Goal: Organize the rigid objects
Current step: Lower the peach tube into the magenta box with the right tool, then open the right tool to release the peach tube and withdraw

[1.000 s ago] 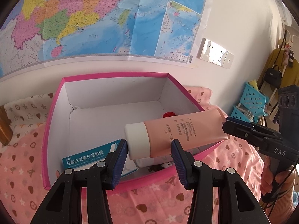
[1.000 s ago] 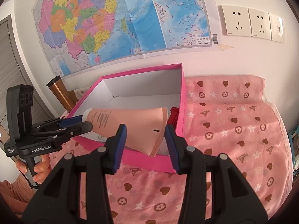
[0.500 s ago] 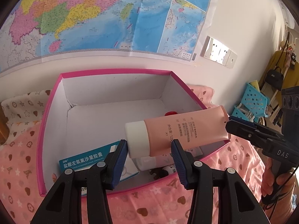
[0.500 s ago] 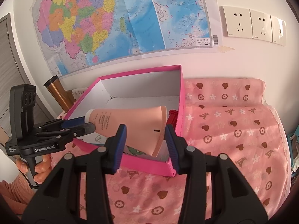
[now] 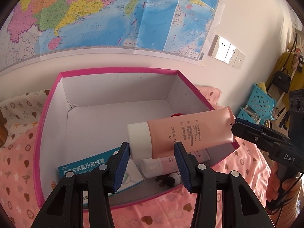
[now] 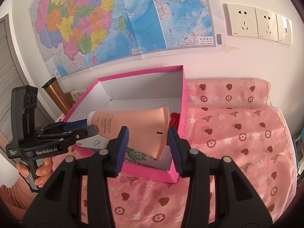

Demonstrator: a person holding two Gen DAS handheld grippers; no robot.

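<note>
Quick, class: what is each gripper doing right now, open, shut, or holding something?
Left gripper: shut on the white cap end of the pink tube.
Right gripper: shut on the tube's flat crimped end.

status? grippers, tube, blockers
Both grippers, left and right, shut on pink tube. Tube over pink box. Items beneath: medicine carton, small tube.

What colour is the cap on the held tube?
White cap on the pink tube; clearest in the left wrist view.

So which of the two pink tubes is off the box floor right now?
The larger salmon tube, held between both grippers above the pink box; the smaller pale tube lies on the floor.
</note>
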